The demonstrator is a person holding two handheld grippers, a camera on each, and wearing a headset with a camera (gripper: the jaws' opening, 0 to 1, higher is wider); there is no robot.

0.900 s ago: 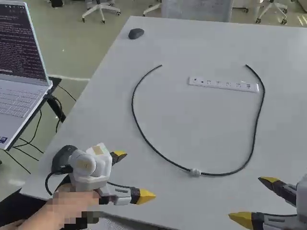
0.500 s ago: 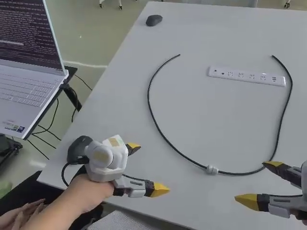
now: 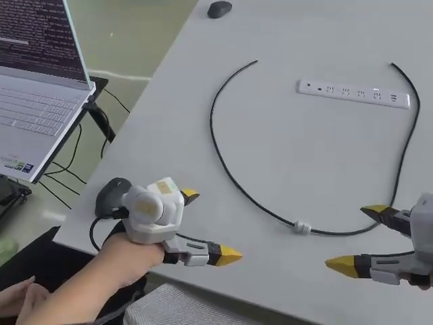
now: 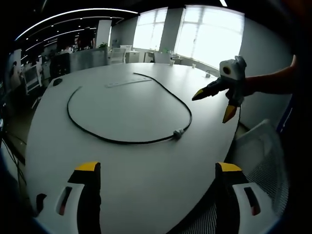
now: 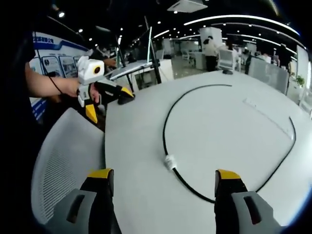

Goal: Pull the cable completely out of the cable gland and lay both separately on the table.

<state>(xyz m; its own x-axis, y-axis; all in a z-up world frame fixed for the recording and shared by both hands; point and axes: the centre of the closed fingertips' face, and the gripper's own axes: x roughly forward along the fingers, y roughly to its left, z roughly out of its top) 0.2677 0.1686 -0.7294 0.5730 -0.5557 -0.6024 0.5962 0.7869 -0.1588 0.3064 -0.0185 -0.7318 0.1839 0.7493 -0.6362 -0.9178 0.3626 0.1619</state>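
White plastic cable gland (image 3: 302, 227) sits threaded on a long black cable (image 3: 218, 152), close to the near edge of the bench (image 3: 284, 156) and roughly between my two grippers. From the gland the cable curves away in a wide U toward the far side of the bench. Both of its ends lie free, one of them beside a white power strip (image 3: 355, 95).

My left gripper (image 3: 211, 225) hovers over the near left corner of the bench, jaws spread wide and holding nothing. My right gripper (image 3: 354, 237) hovers at the near edge, just right of the gland, also spread and empty. Nothing is grasped yet.

To do this well, I judge that one gripper should pinch the gland squarely across its body. The other should take the cable close beside it, so the pull runs straight along the cable instead of kinking it. The long run will likely need several short re-grips.
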